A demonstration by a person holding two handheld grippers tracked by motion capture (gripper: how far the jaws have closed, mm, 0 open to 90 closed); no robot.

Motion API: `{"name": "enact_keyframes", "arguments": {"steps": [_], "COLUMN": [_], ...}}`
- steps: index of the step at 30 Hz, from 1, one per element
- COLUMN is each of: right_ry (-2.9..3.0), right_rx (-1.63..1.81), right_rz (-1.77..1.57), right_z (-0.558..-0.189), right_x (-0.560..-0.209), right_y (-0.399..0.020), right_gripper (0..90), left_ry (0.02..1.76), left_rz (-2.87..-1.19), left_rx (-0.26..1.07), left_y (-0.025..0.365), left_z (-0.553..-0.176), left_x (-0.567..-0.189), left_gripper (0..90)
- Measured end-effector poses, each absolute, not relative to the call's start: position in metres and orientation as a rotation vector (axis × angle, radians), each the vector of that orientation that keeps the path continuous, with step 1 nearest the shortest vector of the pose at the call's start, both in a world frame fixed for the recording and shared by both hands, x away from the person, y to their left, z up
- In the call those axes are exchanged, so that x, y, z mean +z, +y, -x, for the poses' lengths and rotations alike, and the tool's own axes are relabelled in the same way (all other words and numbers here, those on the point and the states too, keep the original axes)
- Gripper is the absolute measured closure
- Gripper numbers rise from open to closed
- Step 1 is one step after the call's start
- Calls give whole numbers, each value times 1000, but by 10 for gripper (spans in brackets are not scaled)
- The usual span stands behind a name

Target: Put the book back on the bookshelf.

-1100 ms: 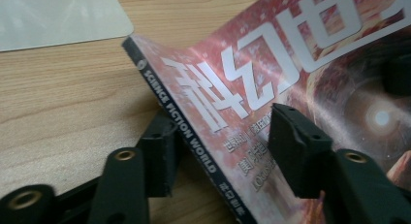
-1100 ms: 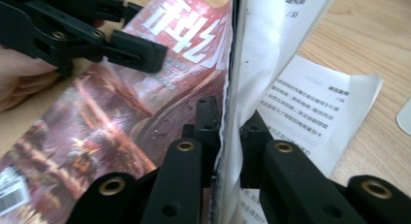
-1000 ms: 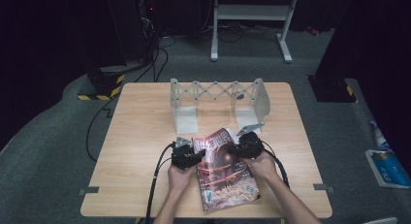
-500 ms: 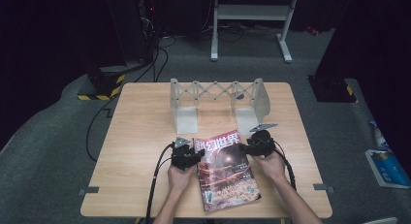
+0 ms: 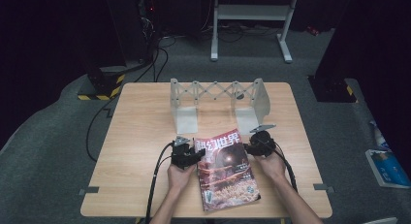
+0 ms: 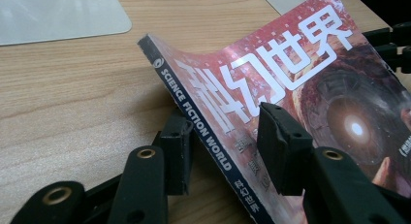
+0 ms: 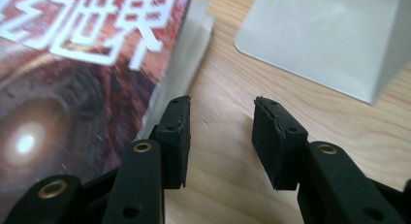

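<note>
The magazine [image 6: 271, 88] is gripped at its spine by the left hand-held gripper [image 6: 228, 136] and lifted slightly. The right hand-held gripper [image 7: 220, 136], at 3 o'clock of it, has just been closing on nothing; the page edge must be seized next.

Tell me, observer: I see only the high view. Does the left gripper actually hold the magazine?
Observer: It seems so. The left gripper has one pad on the cover of the magazine and one under its spine, which is lifted off the table.
Operator: And the right gripper?
Observer: The right gripper stands beside the page edge. Its jaws have just been closing, with only bare table between them.
Operator: Anything near it?
Observer: A grey bookend base lies just beyond its jaws.
</note>
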State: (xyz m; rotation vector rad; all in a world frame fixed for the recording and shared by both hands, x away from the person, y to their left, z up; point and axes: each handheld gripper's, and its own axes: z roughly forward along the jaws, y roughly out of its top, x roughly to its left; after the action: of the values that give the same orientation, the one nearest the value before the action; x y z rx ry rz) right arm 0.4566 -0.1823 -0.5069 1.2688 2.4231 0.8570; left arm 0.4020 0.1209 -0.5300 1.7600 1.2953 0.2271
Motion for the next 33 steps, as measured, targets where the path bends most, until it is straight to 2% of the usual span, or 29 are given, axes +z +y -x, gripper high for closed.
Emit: {"name": "enact_keyframes", "arguments": {"steps": [4,9,20,33], "right_ry": [2425,2436,2485,2504], "right_rx": [833,855,908,952], "right_rz": [-1221,-1207,-1185,-1134], "right_z": [-456,-455,-455,-455], "right_x": [-507,-508,-508,-510], "right_y": [-174,-173,-173,-169], "right_gripper": [657,684,700,696], "left_ry": [1286,1265,1260,1261], "left_rz": [-1780,-1826,-1832,-1828], "left_rx": [217,187,111,44], "left_y": [123,122,121,123], "left_z": [-401,-404,-407,-409], "left_x": [-529,-525,-522,-522], "left_gripper": [559,539,430,399]}}
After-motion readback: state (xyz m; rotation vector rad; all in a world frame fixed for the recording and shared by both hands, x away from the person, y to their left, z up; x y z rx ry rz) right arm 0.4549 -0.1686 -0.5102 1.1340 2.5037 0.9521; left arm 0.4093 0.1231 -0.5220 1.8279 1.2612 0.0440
